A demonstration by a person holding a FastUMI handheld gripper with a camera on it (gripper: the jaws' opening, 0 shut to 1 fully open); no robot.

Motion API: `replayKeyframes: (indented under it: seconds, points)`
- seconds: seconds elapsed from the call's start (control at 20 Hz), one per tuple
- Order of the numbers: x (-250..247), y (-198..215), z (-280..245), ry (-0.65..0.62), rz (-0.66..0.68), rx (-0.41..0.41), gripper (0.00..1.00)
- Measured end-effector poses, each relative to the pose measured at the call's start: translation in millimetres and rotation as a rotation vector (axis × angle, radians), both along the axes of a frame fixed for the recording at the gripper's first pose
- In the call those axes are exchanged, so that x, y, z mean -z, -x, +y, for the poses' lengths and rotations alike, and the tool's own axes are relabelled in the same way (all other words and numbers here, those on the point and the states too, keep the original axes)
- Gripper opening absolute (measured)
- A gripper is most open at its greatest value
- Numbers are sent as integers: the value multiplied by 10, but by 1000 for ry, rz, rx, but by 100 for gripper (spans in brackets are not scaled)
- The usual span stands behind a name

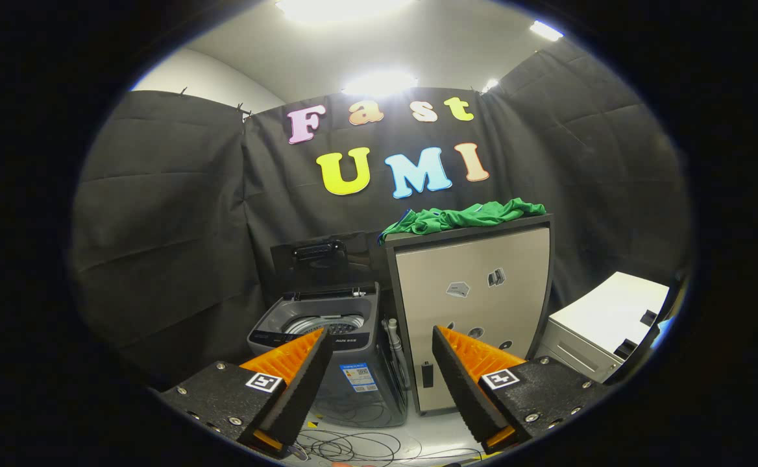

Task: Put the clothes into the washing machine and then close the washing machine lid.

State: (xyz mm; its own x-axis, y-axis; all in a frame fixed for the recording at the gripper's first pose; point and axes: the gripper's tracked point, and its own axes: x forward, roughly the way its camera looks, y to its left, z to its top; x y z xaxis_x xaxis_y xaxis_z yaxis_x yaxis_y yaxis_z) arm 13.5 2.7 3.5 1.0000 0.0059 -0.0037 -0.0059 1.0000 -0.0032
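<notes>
Gripper (379, 363) jaws apart, nothing between them, well back from everything. Green clothes (463, 216) lie crumpled on top of the cabinet (476, 305), beyond the jaws. Looks soft, light, floppy; likely to drape and snag, so pinch a raised fold near the front edge. Washing machine (327, 337) just beside the cabinet, lid (320, 256) up, drum looks empty.

Square black-and-white coded tags sit on both fingers of the open gripper (379, 344). Blue label on washer (327, 350) front and panel lettering too small to read; stickers on cabinet (476, 292) likewise illegible.
</notes>
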Motion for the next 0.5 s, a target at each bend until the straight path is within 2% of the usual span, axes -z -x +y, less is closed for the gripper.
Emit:
replayKeyframes:
  seconds: [0.5]
  points:
    - [21, -9, 0, 4, 5, 2, 96]
